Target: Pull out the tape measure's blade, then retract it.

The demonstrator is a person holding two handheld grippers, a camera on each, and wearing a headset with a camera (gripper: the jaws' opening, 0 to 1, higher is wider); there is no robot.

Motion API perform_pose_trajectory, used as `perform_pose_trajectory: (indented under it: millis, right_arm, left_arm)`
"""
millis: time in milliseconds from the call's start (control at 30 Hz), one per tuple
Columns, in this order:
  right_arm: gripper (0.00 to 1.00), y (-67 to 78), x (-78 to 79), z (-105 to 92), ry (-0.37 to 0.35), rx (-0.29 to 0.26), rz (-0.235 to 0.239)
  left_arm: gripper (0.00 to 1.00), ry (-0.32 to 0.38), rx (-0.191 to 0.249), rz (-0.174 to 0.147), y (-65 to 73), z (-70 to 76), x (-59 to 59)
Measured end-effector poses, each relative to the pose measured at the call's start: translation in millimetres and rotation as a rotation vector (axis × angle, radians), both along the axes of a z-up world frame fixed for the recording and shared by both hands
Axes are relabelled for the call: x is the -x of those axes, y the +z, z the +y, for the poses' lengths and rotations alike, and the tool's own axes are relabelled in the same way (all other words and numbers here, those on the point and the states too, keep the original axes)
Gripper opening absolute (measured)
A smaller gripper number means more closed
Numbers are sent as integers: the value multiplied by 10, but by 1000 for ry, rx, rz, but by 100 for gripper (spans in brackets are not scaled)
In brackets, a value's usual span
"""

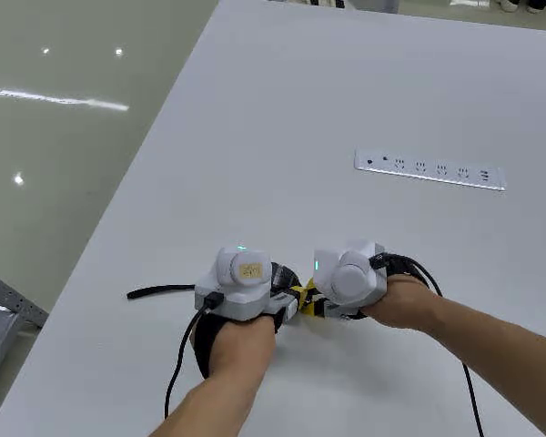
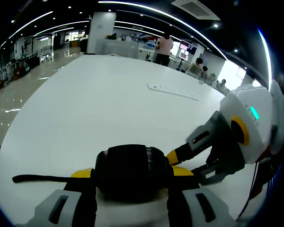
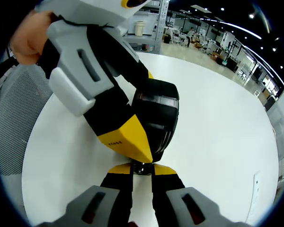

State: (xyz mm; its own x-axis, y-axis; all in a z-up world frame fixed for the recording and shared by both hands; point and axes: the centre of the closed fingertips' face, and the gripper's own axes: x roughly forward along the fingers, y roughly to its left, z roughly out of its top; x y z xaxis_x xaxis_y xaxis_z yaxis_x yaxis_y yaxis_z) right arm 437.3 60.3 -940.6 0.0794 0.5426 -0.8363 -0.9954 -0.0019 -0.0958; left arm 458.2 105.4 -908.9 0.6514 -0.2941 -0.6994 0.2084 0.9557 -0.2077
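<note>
Both grippers are down low at the near edge of the white table (image 1: 282, 118), noses almost touching. L gripper (image 2: 131, 172) has its jaws clamped on the black tape measure (image 2: 130, 161), one yellow-tipped jaw on each side of the case. The case sits just off the tabletop or right on it, can't tell which. A black strap (image 2: 38, 178) trails from the case out to the L across the table.

R gripper (image 3: 142, 171) comes in from the opposite side. Its jaws are pinched nearly together on the small blade hook (image 3: 143, 167) at the case's mouth. Barely any blade is out, w/ the hook sitting right against the case.

The person's L hand (image 1: 241, 341) and R hand (image 1: 402, 302) hold the tools from behind, and cables run back toward the body. A white power strip (image 1: 429, 170) lies farther back on the R, well apart from the work.
</note>
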Motion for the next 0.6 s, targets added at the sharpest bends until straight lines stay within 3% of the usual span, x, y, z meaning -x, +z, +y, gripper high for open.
perform_pose_trajectory:
  millis: [600]
  right_arm:
    - [15,-4,1,1,-7,7,7]
  left_arm:
    - [58,6,-7,-8,6,3,-3]
